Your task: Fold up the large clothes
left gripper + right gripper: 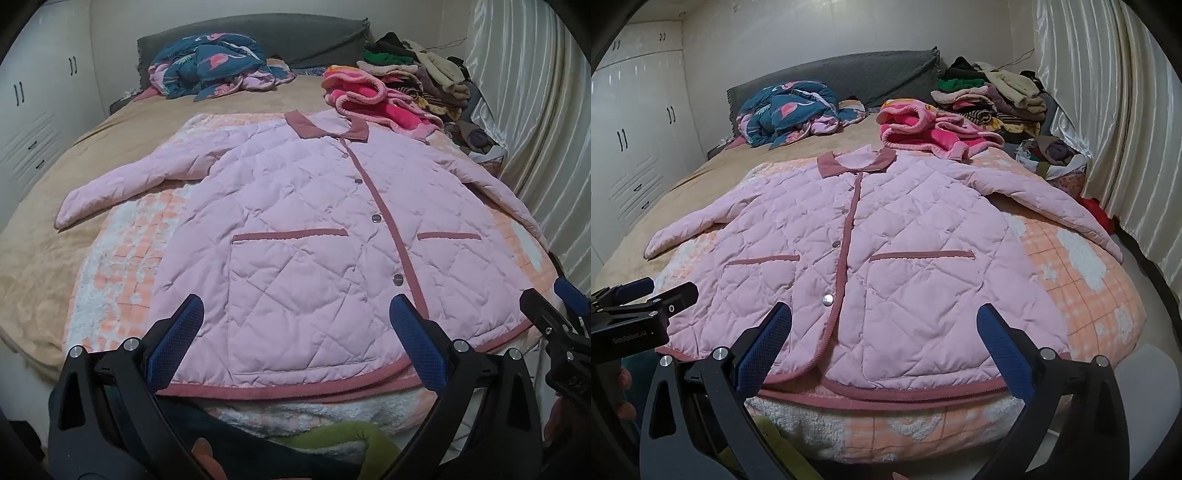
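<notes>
Left hand-held gripper (295, 332) hovers wide open, empty, over the hem of the pink quilted jacket (314, 229). It lies flat and buttoned on the bed (33, 266), both sleeves spread, rose trim on collar, placket and 2 pockets. Right hand-held gripper (884, 332) hovers wide open too.

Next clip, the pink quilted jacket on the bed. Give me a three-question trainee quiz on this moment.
1. True or false: the left tool grips the pink jacket.
2. The jacket's front is: A) buttoned, B) open, C) face down.
3. What lies right behind the collar, on the curtain side?

Key: 1 false, both tools (right tool) are open, holding nothing. 2 A. 3 A bright pink fleece garment.
</notes>
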The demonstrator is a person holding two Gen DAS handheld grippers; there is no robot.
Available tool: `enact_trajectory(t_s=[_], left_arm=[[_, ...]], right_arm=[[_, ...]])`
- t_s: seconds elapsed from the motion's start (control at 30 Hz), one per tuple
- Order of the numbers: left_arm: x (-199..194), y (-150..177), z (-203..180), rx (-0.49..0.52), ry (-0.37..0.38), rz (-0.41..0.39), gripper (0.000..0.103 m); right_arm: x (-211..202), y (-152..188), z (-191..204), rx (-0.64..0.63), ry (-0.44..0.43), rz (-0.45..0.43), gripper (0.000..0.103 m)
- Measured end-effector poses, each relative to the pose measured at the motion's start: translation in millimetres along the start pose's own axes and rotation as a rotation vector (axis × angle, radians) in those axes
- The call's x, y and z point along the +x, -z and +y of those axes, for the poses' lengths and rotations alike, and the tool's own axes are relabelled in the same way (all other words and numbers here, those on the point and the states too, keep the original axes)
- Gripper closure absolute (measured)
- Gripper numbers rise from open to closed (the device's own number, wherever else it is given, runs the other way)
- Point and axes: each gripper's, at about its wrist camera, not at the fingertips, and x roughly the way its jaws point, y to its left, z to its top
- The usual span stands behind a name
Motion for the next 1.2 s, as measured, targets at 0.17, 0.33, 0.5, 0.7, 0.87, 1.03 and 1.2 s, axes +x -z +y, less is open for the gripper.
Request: enact_trajectory(t_s=[0.17,0.33,0.5,0.7,0.87,1.03,1.2], left_arm=[[-0.3,-0.5,1.0,0.001,-0.002,0.004,0.009],[-0.1,-0.1,0.3,0.004,-0.005,0.0,0.009],[-0.4,-1.1,-0.4,0.012,-0.007,0.0,0.009],[-0.9,-0.8,4.8,0.003,-0.009,-0.009,0.009],[0.7,0.6,7.1,0.001,-0.006,-0.012,0.009],[-1.0,-4.2,2.8,0.006,-0.009,-0.012,0.009],[-1.8,-5.1,2.3,0.002,-0.01,-0.011,0.009]], right_arm=[[-1.0,0.2,-0.5,0.0,-0.004,0.0,0.004],[0.1,0.3,-0.5,0.0,-0.006,0.005,0.004],[-2.1,0.4,-1.7,0.003,-0.001,0.0,0.004],[-1.1,0.6,2.2,0.004,-0.003,0.0,0.004],[-2.4,-0.5,-0.4,0.005,-0.008,0.0,0.004],[-4.3,-2.3,-0.1,0.004,-0.006,-0.001,0.004],[-4.2,-1.9,1.3,0.003,-0.005,0.001,0.004]])
